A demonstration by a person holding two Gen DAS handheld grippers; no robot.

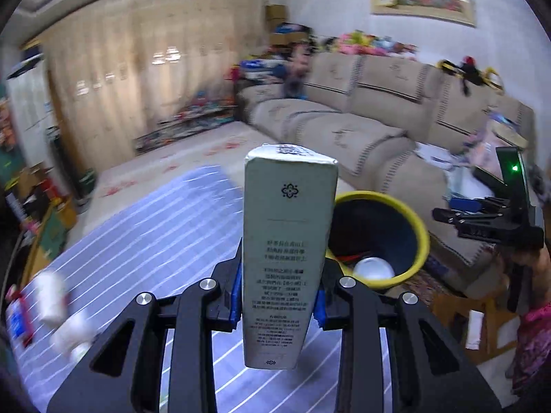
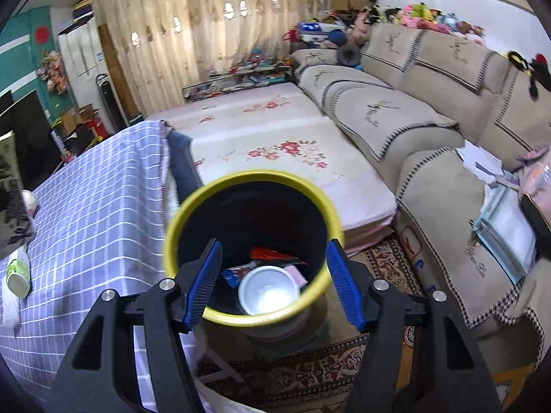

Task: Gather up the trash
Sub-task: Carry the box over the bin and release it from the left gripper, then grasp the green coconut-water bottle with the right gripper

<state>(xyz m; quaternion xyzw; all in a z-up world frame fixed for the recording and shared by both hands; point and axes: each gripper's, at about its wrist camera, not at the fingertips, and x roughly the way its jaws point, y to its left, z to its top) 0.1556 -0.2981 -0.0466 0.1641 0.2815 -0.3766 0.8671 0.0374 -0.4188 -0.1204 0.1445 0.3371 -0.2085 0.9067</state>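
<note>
Carton (image 1: 287, 241) — a pale green box, likely light and crushable — stands upright, clamped by its narrow sides in the left gripper (image 1: 280, 304), just beside the yellow-rimmed bin (image 2: 253, 320). Right gripper (image 2: 272, 282) hangs over that bin with jaws apart, empty — grip gently, mid-body.

Open bin mouth (image 2: 193, 206) between table edge (image 2: 103, 186) and sofa (image 2: 430, 186).
</note>
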